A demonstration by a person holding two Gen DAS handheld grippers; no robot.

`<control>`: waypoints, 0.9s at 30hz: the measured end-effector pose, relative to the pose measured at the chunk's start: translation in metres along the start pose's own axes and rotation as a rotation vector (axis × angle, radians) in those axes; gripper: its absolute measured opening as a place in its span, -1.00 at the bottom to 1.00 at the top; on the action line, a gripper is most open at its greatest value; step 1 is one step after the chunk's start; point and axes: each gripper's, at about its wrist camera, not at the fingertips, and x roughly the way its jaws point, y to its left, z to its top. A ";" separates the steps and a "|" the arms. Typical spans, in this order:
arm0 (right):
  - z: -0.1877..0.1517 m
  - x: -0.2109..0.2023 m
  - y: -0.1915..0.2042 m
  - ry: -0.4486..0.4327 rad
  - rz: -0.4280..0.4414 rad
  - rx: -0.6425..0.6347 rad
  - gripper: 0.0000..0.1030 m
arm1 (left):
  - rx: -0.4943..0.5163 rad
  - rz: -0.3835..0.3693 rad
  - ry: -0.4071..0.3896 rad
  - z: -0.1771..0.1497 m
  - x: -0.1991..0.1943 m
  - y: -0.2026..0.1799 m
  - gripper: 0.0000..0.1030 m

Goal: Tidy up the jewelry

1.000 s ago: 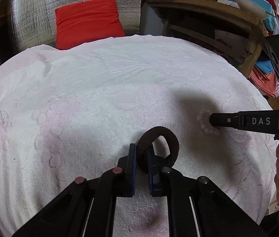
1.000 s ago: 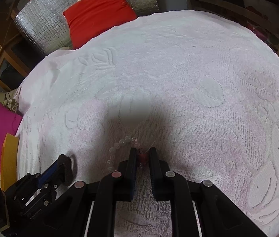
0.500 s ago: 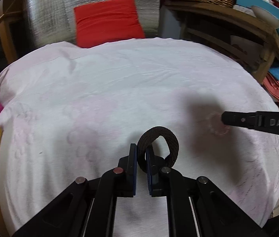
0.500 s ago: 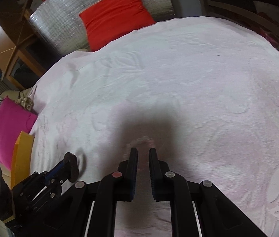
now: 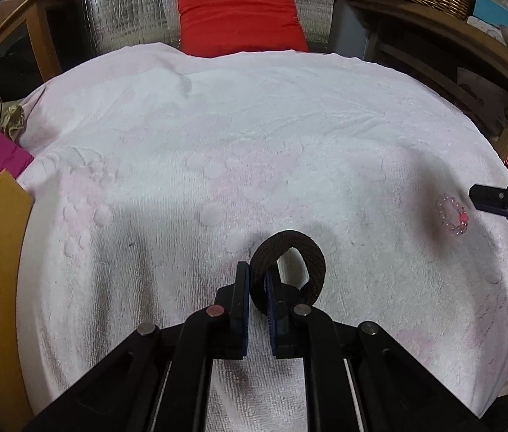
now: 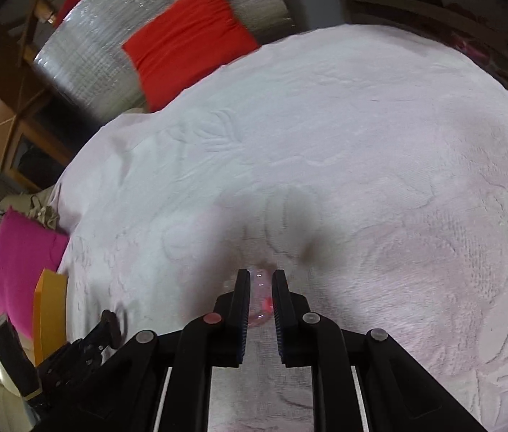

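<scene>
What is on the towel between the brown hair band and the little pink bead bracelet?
Nothing but bare towel, partly in shadow. The left wrist view shows the brown hair band and the pink bead bracelet apart.

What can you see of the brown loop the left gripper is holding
The brown band is a thick closed loop of dark, woven-looking fabric, standing upright. Its left side is pinched between the left gripper fingers; the rest arcs up and right, above the pale pink towel. Whether it touches the towel is unclear.
</scene>
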 end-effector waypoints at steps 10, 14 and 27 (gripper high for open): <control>-0.008 0.024 0.015 0.024 -0.106 -0.091 -0.69 | 0.024 0.017 0.018 -0.002 0.004 -0.006 -0.82; -0.011 0.025 0.022 -0.004 -0.146 -0.138 -0.78 | 0.035 0.026 0.014 -0.002 0.005 -0.009 -0.82; -0.015 0.016 0.038 0.005 0.030 -0.139 -0.83 | 0.039 0.026 0.012 -0.002 0.004 -0.007 -0.81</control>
